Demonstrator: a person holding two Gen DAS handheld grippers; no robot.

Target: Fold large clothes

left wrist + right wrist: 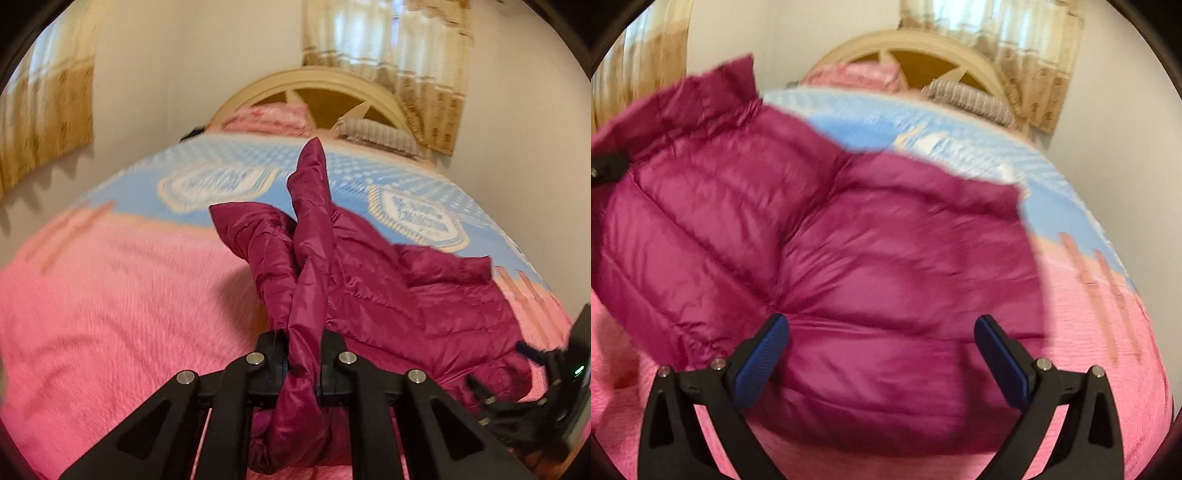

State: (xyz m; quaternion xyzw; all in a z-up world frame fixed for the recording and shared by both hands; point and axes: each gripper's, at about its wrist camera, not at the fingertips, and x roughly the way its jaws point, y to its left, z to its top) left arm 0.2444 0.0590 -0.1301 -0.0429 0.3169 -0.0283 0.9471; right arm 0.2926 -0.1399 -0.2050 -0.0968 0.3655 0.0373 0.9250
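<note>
A magenta quilted puffer jacket lies on the bed, bunched and partly lifted. My left gripper is shut on a fold of the jacket, which rises in a ridge away from the jaws. In the right wrist view the jacket fills most of the frame. My right gripper is open just above the jacket's body, its blue pads wide apart and holding nothing. The right gripper also shows at the right edge of the left wrist view. The left gripper's tip shows at the left edge of the right wrist view.
The bed has a fluffy pink blanket in front and a blue patterned sheet behind. Pink pillow and striped pillow lie by the cream headboard. Walls and curtains surround the bed.
</note>
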